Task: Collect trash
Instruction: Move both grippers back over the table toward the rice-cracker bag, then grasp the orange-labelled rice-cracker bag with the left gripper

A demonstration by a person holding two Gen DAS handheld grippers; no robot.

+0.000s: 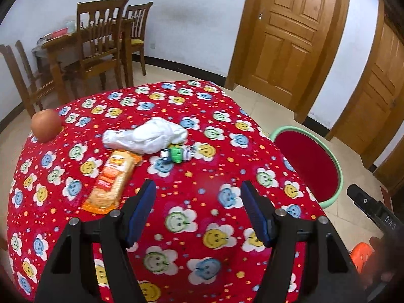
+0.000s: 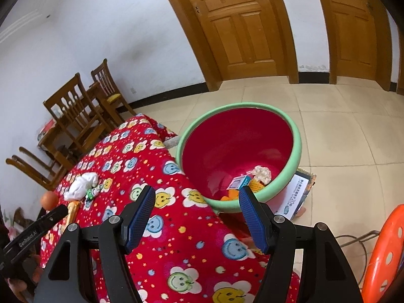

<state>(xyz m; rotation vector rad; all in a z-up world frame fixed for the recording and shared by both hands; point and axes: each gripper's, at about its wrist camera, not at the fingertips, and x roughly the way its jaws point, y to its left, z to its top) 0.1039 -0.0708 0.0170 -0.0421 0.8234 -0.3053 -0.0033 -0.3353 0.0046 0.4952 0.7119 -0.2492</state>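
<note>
Both hand-held grippers, left (image 1: 197,197) and right (image 2: 195,202), are spread apart, holding nothing. The snack wrapper (image 1: 111,181) lies just left of the left one.

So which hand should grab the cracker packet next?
Probably the left gripper: it is open, with the cracker packet just beyond its finger. The right gripper, also open, faces the bin.

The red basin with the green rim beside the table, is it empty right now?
No, the red basin with the green rim already holds several scraps, among them a crumpled pale wad and a small blue and white carton.
</note>
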